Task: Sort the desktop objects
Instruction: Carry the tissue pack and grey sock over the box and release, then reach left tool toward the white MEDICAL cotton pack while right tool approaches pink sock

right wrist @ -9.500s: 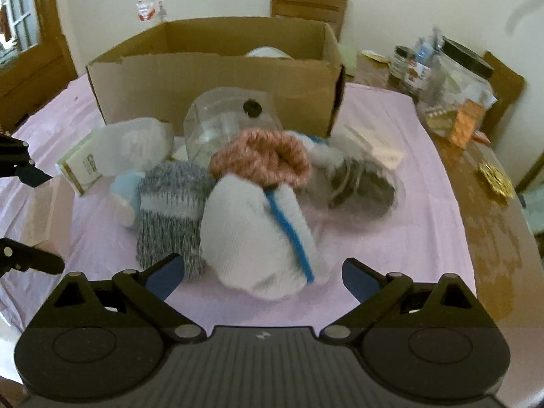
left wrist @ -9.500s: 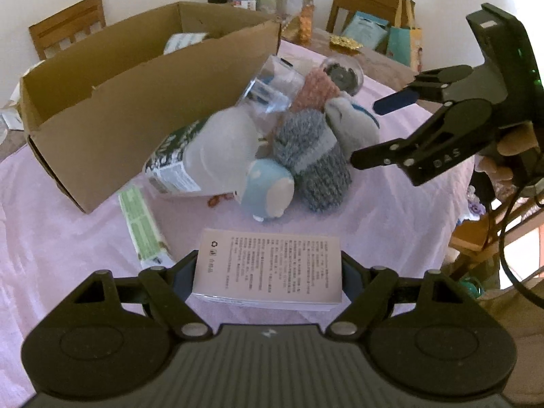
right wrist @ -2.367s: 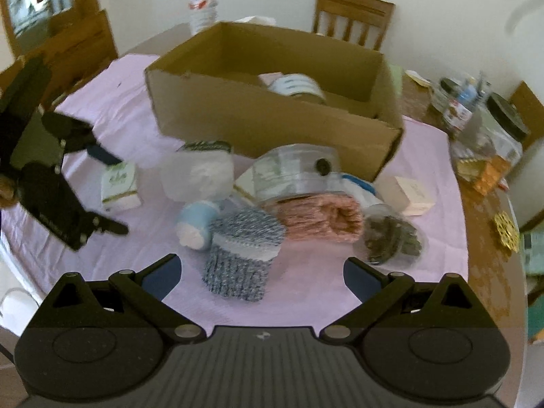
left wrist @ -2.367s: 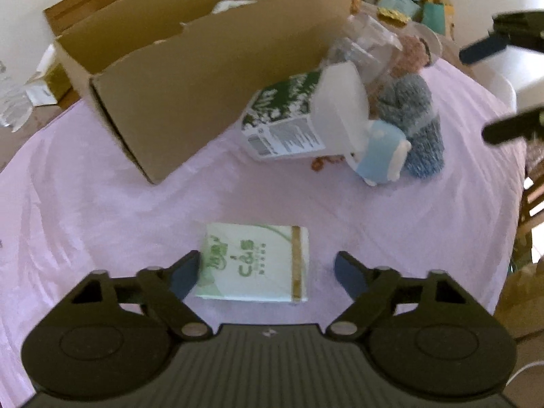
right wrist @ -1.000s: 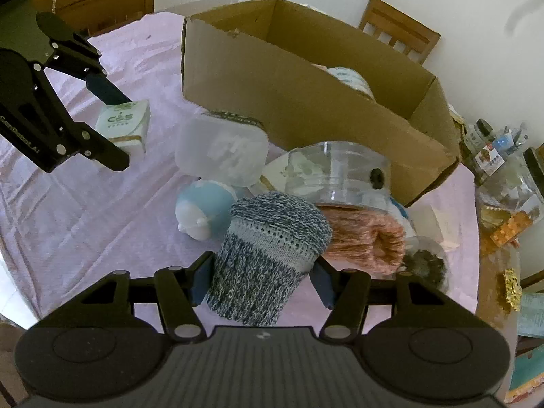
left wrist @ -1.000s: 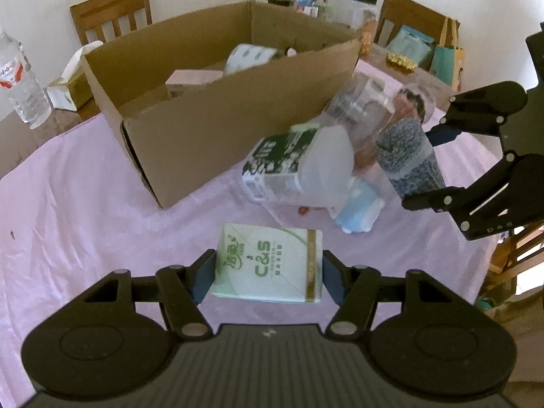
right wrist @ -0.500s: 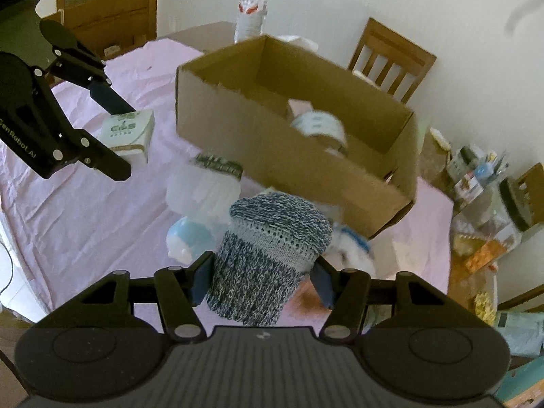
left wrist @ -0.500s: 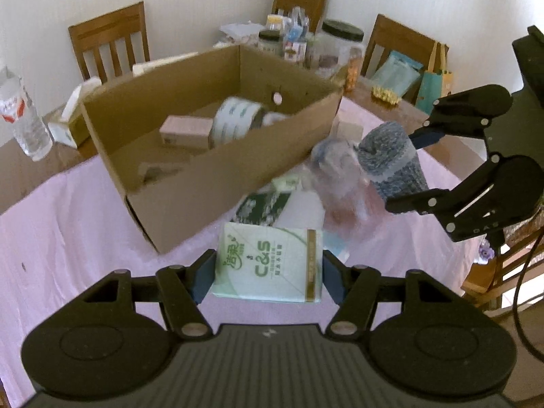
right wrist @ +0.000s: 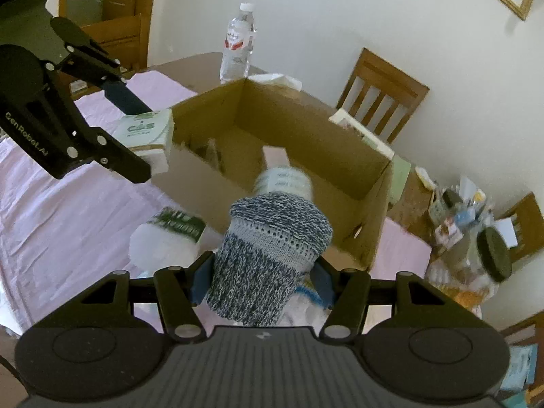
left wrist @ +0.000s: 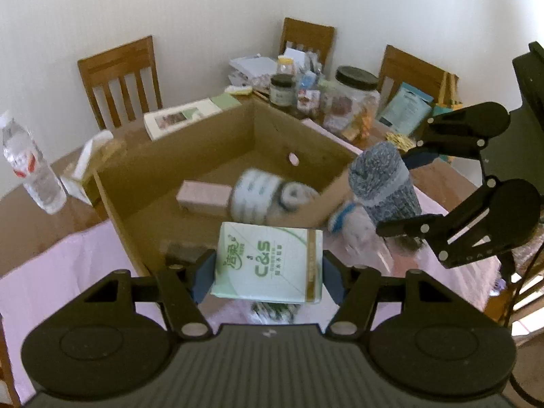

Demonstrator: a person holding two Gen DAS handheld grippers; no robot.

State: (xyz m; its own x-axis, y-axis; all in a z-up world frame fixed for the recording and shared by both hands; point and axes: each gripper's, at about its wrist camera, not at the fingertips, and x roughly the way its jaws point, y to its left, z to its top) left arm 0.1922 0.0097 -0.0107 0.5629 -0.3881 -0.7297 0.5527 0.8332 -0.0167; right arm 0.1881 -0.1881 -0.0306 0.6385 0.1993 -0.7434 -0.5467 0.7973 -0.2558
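Note:
My left gripper [left wrist: 267,277] is shut on a green and white tissue pack [left wrist: 268,261] and holds it in the air at the near wall of the open cardboard box [left wrist: 204,149]. The pack also shows in the right wrist view [right wrist: 149,136]. My right gripper [right wrist: 260,284] is shut on a rolled blue-grey knitted sock [right wrist: 268,255], lifted near the box's right corner; the sock also shows in the left wrist view [left wrist: 384,183]. Inside the box lie a pink box [left wrist: 204,197] and a striped white roll [left wrist: 261,197].
A pink cloth [right wrist: 68,210] covers the table. On it lie a clear container with a green label [right wrist: 170,238] and a white sock with a blue stripe [left wrist: 350,221]. A water bottle [right wrist: 238,44], jars [left wrist: 353,102] and wooden chairs [left wrist: 119,78] stand behind the box.
Both grippers have risen and moved toward the box with their loads. The left wrist view now looks down into the box.

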